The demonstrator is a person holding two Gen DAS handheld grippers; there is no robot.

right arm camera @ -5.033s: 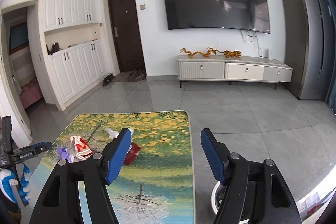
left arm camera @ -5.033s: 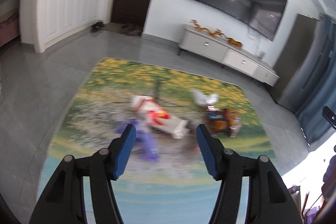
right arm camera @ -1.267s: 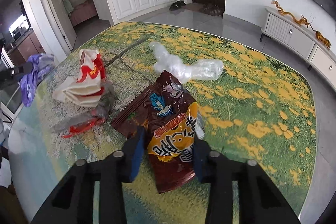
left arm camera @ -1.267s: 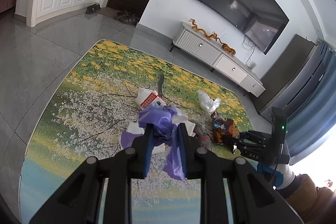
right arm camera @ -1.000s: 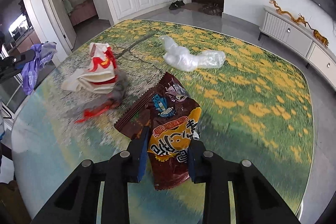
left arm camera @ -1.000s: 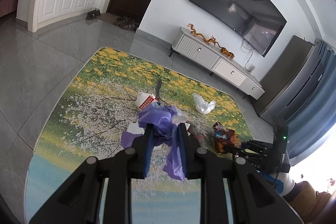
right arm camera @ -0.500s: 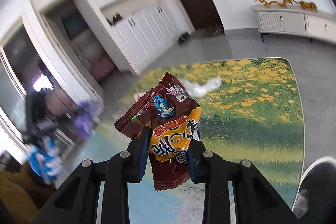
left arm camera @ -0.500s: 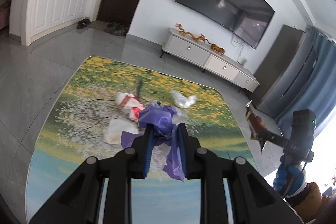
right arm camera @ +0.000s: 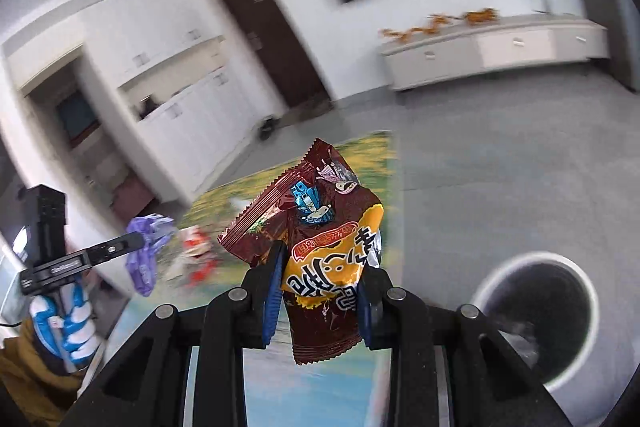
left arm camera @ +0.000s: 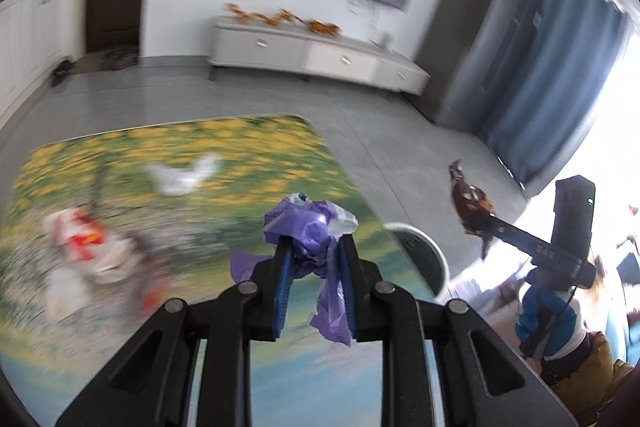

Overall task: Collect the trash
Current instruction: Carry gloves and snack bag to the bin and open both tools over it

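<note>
Carrying trash in both grippers, the person is partway through: the left gripper point(left arm camera: 314, 259) is clamped on a crumpled purple plastic bag point(left arm camera: 308, 227) at centre frame, and the right gripper point(right arm camera: 320, 279) is pinching a brown-and-yellow snack packet point(right arm camera: 320, 243). The white-rimmed bin point(right arm camera: 536, 319) is sitting at lower right of the right view, just off the table point(left arm camera: 248, 131). Neither piece looks dropped in yet. A red-and-white wrapper point(left arm camera: 84, 243) and a clear plastic bag point(left arm camera: 180, 177) are lying on the table, left to collect.

Motion blur smears the red-and-white wrapper point(left arm camera: 86, 247) beyond reading
</note>
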